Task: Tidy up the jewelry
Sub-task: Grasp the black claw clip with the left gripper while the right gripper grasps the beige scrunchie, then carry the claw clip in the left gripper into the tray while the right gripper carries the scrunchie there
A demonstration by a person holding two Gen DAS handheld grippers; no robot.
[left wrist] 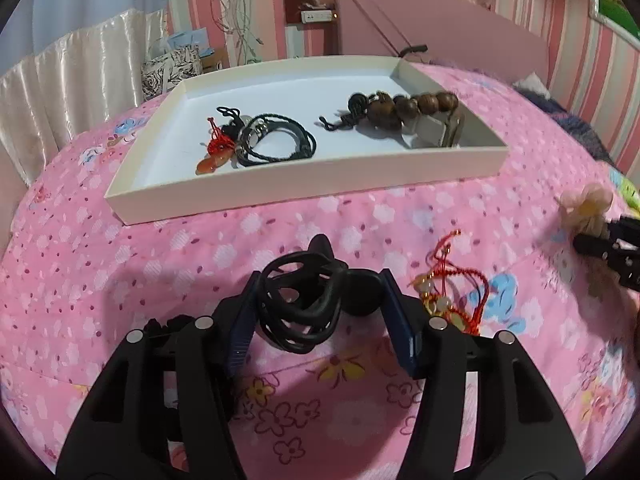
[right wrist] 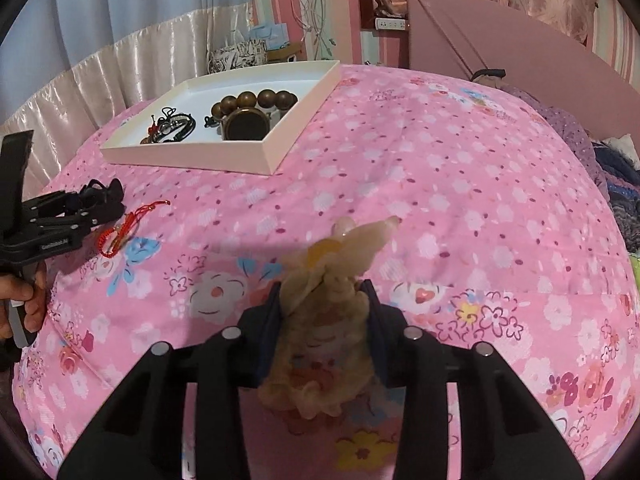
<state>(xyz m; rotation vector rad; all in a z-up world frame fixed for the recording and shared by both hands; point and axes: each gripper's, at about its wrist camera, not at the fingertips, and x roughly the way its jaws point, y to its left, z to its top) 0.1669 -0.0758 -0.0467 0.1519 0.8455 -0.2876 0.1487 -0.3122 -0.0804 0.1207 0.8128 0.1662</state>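
My left gripper [left wrist: 316, 300] is shut on a black hair clip [left wrist: 304, 304] just above the pink bedspread, in front of the white tray [left wrist: 304, 184]. My right gripper [right wrist: 324, 312] is shut on a beige flower scrunchie [right wrist: 328, 320] and also shows in the left wrist view [left wrist: 600, 248]. The tray holds a black cord bracelet [left wrist: 276, 140], a red knotted charm [left wrist: 214, 152], a wooden bead bracelet [left wrist: 404, 108] and a round dark case [right wrist: 245, 128]. A red string charm with gold beads [left wrist: 452, 284] lies on the bed right of my left gripper.
The floral pink bedspread [right wrist: 440, 184] covers the whole working surface. A pink headboard [left wrist: 440, 28] stands behind the tray. Dark folded fabric [right wrist: 616, 184] lies at the far right. A white satin curtain [left wrist: 80, 76] hangs at the left.
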